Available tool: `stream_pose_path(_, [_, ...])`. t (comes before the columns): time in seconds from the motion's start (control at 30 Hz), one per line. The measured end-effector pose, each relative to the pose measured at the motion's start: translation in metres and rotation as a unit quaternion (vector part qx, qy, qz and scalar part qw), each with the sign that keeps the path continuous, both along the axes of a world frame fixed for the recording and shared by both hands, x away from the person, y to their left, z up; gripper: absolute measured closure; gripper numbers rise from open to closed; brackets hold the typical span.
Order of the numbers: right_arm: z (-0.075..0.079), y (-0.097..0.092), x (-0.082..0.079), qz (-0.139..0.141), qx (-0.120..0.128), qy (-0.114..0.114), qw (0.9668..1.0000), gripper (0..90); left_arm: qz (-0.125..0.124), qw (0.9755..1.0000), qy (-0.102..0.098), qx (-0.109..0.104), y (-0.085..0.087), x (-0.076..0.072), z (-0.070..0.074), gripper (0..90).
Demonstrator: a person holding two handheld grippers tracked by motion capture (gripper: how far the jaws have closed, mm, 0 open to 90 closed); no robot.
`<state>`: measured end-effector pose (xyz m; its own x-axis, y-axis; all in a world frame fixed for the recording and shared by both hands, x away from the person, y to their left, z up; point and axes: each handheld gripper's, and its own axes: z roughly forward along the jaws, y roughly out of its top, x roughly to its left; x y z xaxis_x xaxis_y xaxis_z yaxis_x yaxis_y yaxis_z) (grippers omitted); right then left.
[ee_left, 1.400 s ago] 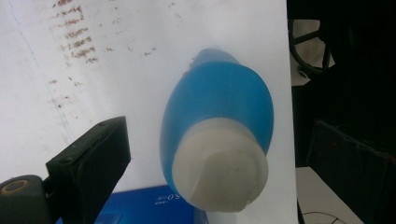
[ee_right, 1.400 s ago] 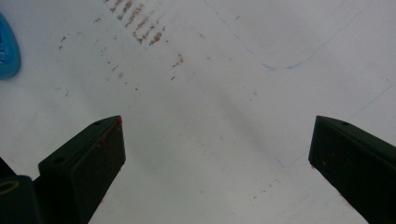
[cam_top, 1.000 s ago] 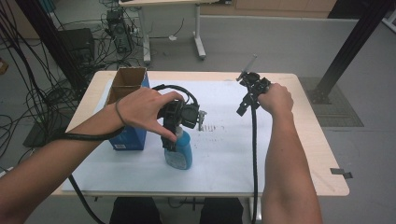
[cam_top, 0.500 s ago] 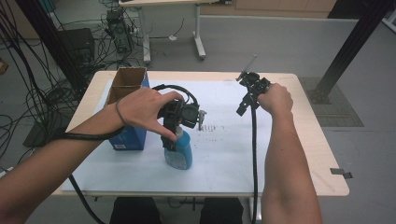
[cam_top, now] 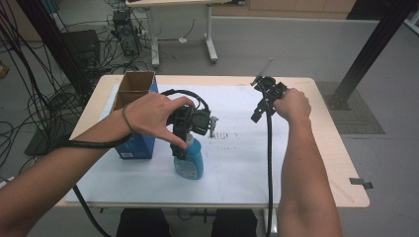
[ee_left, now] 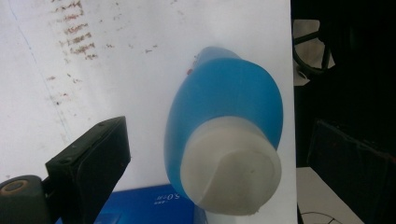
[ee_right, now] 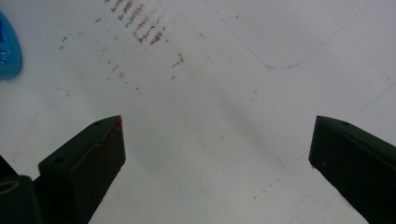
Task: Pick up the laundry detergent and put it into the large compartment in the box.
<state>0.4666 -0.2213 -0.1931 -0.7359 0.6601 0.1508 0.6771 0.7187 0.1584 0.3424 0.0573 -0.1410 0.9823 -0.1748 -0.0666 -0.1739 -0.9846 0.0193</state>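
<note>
While the left gripper [cam_top: 185, 148] hangs directly over the blue bottle [cam_top: 189, 160] standing on the white sheet of the desk [cam_top: 316, 163], its jaws are spread either side of the white cap [ee_left: 231, 165] and clear of it, so the step looks like a top grasp being lined up. Next: lower and clench on the cap. Right gripper [cam_top: 258, 112] released, idle above bare sheet; blue box [cam_top: 133, 145] beside bottle, print unreadable.
</note>
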Motion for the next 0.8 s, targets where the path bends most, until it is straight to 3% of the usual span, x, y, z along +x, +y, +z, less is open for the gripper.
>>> stream_pose_path(0.4, [0.000,0.002,-0.001,0.001,0.000,0.001,1.0000,3.8,0.003,1.0000,0.002,0.000,0.002,0.002,-0.004,5.8])
stream_pose_path(0.8, [-0.001,-0.002,-0.002,-0.004,0.006,0.001,1.0000,3.8,0.000,1.0000,0.004,0.004,-0.001,0.004,-0.022,5.4])
